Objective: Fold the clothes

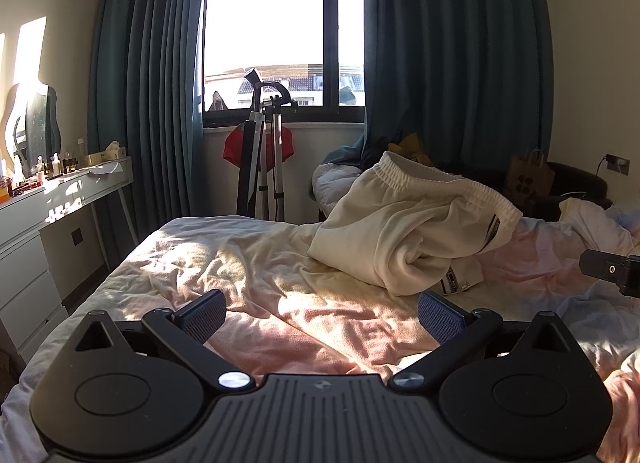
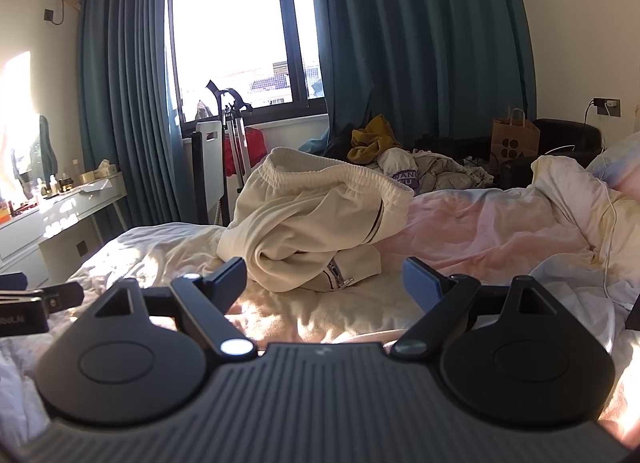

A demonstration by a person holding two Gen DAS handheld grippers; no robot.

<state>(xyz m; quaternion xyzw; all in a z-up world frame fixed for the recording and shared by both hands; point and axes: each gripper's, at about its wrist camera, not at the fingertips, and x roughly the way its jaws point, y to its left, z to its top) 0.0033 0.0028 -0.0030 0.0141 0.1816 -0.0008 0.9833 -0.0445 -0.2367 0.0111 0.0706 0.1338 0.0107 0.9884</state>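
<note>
the left claw [image 1: 322,317] hangs just above the bed [image 1: 224,263], its two fingers spread wide with nothing between them but rumpled, sunlit sheet. the right claw [image 2: 324,283] is spread wide too and grips nothing; it points at the cream trousers [image 2: 316,223], which lie in a loose heap on the bed just ahead of its fingertips, not touching them. in the left wrist view the same cream trousers [image 1: 408,223] sit ahead and to the right of the left claw, elastic waistband up at the top of the pile and a dark stripe running down one side. a small label or zip shows at the lower edge, though it is too small to tell which. a pale pink duvet [image 2: 500,231] lies bunched beside the heap. behind the bed are a window [image 1: 276,27] between teal curtains [image 1: 448,47], a brown paper bag [image 2: 514,139], and a white surface [image 1: 60,191] crowded with bottles at the left wall.
</note>
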